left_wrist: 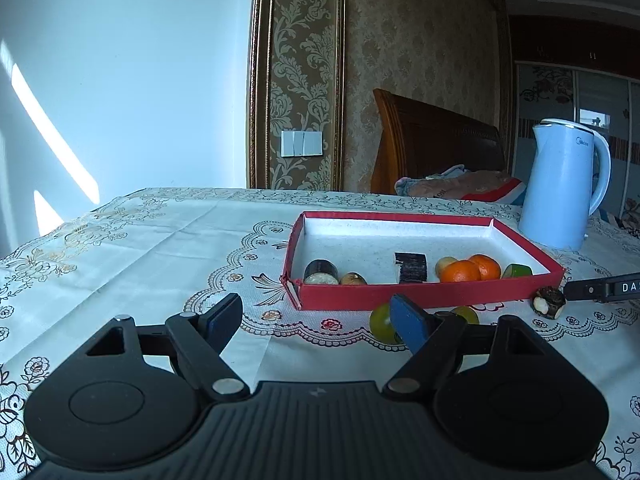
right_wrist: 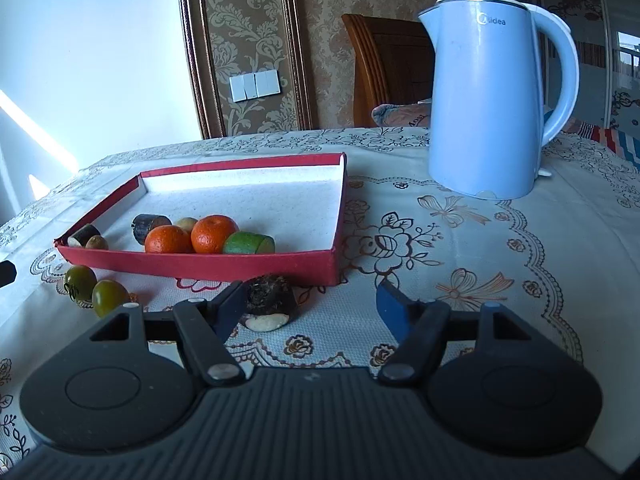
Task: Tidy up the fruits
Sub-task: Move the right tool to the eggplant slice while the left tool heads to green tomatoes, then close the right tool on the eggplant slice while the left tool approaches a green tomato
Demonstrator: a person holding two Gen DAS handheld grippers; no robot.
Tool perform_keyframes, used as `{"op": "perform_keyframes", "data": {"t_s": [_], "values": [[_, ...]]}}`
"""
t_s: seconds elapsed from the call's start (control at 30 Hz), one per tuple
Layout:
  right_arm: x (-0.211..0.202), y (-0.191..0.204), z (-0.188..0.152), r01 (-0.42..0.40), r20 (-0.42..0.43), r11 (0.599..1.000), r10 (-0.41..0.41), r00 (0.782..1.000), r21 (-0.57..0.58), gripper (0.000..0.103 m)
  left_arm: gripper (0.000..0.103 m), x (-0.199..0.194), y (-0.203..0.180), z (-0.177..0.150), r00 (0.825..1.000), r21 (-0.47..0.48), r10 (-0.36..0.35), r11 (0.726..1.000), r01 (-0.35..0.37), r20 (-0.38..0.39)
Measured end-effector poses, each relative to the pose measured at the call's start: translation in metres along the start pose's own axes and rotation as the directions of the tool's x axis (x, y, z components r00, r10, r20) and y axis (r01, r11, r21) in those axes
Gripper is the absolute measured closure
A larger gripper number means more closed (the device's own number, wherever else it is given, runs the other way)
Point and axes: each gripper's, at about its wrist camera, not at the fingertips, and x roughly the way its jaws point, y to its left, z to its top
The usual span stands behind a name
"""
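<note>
Blue kettle (right_wrist: 486, 100) on floral tablecloth (right_wrist: 500, 264)

Black ribbed gripper bodies — blue-padded fingers (left_wrist: 406, 322) (silver pivot screws)

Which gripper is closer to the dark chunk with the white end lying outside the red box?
Right. The dark chunk lies just beside the right gripper's left finger, while the left gripper sits farther off, by the two green fruits.

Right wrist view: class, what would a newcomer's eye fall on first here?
Likely the tall blue kettle at the back right of the table, then the red tray left of it, with two oranges near its front wall. Two green fruits lie outside it.
</note>
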Motion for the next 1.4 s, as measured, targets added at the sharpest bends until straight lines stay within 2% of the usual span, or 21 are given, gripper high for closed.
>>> {"op": "perform_keyframes", "data": {"t_s": [0.2,0.4,0.63,0.73,0.93,0.97,1.4], "values": [[0.012,0.007,0.0,-0.001,-0.057,0.999,-0.001,0.998,-0.036,0.033,0.022,0.001,-0.006,-0.001,0.999,0.038,-0.034,0.999,0.034,-0.012],[0.019,0.016,0.003,0.001,-0.068,0.998,-0.006,0.998,-0.067,0.033,0.022,0.003,-0.012,-0.002,0.998,0.074,-0.048,0.996,0.05,-0.029],[0.025,0.021,0.004,-0.002,-0.076,0.997,-0.004,0.997,-0.08,0.034,0.022,0.005,-0.012,-0.002,0.997,0.073,-0.061,0.995,0.064,-0.043],[0.029,0.024,0.005,-0.022,-0.093,0.997,0.014,0.996,-0.08,0.039,0.022,0.007,-0.014,-0.002,0.997,0.083,-0.05,0.995,0.054,-0.055],[0.031,0.029,0.003,-0.052,-0.102,0.996,0.044,0.994,-0.079,0.056,0.022,0.017,-0.019,-0.001,0.992,0.085,-0.041,0.995,0.051,-0.116],[0.031,0.029,0.003,-0.059,-0.1,0.995,0.051,0.994,-0.079,0.063,0.022,0.019,-0.02,0.0,0.991,0.081,-0.046,0.995,0.056,-0.122],[0.028,0.027,0.002,-0.065,-0.083,0.996,0.06,0.995,-0.061,0.062,0.022,0.052,-0.047,0.009,0.982,0.107,-0.064,0.991,0.083,-0.177]]}}
